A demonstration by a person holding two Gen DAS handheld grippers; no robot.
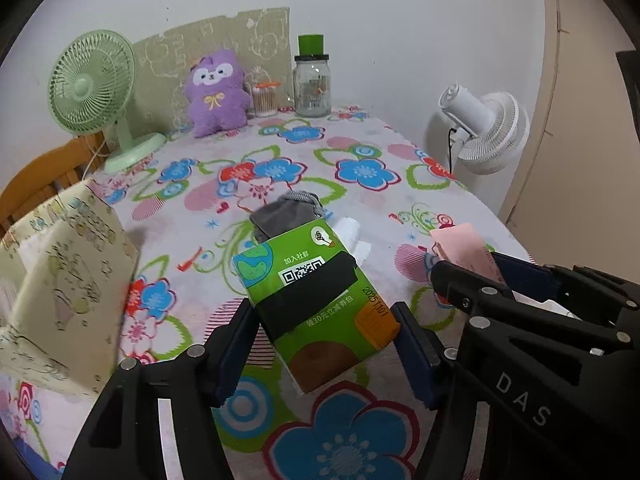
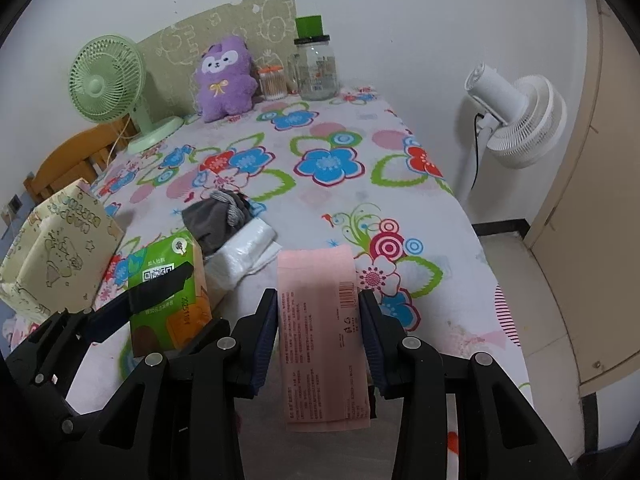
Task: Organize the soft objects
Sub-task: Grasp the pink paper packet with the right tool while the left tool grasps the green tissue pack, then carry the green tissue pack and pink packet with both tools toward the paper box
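Both grippers are lifting packs: left gripper (image 1: 324,340) fingers pinching the green tissue pack (image 1: 316,300), right gripper (image 2: 318,332) fingers pinching the pink pack (image 2: 320,328) above the surface (image 2: 420,208). Next, presumably, carrying them to the fabric box (image 1: 68,280).

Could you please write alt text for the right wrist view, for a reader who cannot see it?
The right gripper grips a pink tissue pack above a floral tablecloth. Beside it, the left gripper holds a green tissue pack; a purple plush toy and green fan stand at the far wall.
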